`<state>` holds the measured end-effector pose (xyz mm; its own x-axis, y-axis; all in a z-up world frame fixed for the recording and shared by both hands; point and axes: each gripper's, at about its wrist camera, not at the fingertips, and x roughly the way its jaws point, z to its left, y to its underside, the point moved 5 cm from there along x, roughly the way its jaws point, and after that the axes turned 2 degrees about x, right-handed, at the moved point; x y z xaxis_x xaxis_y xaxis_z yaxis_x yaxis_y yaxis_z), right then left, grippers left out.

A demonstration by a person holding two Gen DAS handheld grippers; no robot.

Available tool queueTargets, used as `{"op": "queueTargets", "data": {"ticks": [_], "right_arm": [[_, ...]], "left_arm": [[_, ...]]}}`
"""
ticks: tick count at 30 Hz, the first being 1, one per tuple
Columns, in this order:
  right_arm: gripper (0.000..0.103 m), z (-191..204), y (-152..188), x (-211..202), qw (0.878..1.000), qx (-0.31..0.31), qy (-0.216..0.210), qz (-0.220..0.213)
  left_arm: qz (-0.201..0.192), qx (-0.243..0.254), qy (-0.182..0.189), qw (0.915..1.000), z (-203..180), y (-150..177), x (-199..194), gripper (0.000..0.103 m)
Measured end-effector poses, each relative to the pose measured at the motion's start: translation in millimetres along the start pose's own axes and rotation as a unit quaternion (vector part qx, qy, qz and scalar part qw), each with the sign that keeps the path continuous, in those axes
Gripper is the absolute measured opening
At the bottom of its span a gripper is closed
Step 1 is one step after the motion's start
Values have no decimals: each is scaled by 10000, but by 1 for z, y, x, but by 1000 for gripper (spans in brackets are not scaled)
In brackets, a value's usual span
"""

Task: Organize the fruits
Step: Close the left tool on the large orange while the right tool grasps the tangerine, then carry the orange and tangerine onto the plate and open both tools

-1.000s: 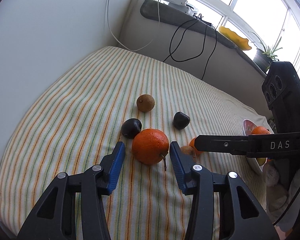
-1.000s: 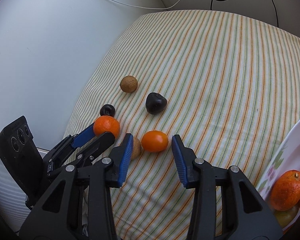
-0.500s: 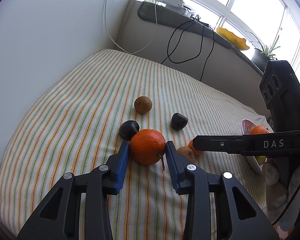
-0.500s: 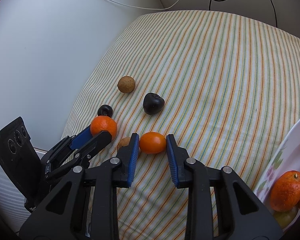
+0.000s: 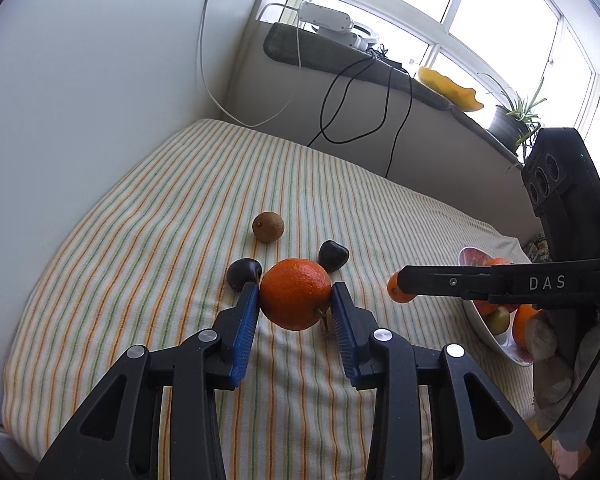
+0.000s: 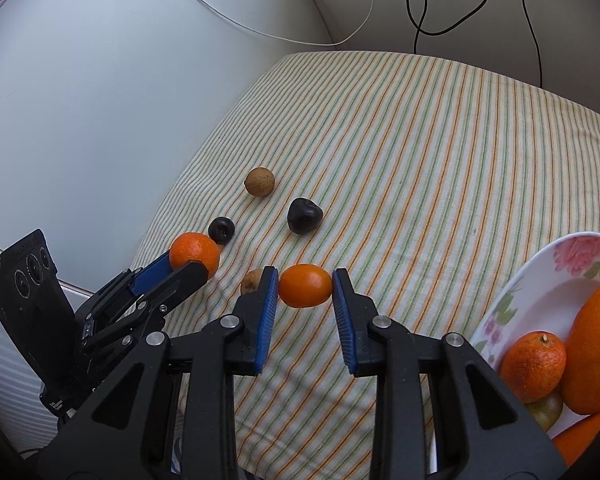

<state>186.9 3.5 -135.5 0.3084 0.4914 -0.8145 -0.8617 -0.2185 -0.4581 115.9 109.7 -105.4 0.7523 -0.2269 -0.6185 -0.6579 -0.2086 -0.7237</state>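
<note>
My left gripper (image 5: 295,300) is shut on a large orange (image 5: 295,299) and holds it just above the striped cloth; it also shows in the right wrist view (image 6: 194,255). My right gripper (image 6: 305,286) is shut on a small orange mandarin (image 6: 305,285), seen partly behind its finger in the left wrist view (image 5: 396,290). A brown round fruit (image 5: 268,227), two dark plums (image 5: 243,274) (image 5: 333,255) and a small brown fruit (image 6: 250,281) lie on the cloth. A floral plate (image 6: 540,292) at the right holds oranges (image 6: 533,365) and a greenish fruit.
The striped cloth (image 5: 180,208) covers a table set against a white wall at the left. Black and white cables hang down the back wall (image 5: 340,112). A windowsill with a power strip, a yellow dish and a plant runs behind.
Both grippers closed on their fruits: the left on the large orange, the right on the mandarin. Both have lifted slightly from the cloth.
</note>
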Motion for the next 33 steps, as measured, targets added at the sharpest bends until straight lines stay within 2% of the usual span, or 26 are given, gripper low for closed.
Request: {"op": "queueTargets", "data": {"ticks": [8, 20, 33], "right_arm": [[29, -9, -2, -38, 9994, -108, 184, -268], [29, -40, 3, -95, 9964, -84, 574, -615], [29, -65, 4, -112, 9941, -59, 836, -685]], "left_arm": [[-53, 141, 248, 9996, -28, -1, -9, 35], [32, 537, 738, 9958, -92, 3, -6, 35], [235, 893, 1250, 9878, -156, 13, 5, 35]]}}
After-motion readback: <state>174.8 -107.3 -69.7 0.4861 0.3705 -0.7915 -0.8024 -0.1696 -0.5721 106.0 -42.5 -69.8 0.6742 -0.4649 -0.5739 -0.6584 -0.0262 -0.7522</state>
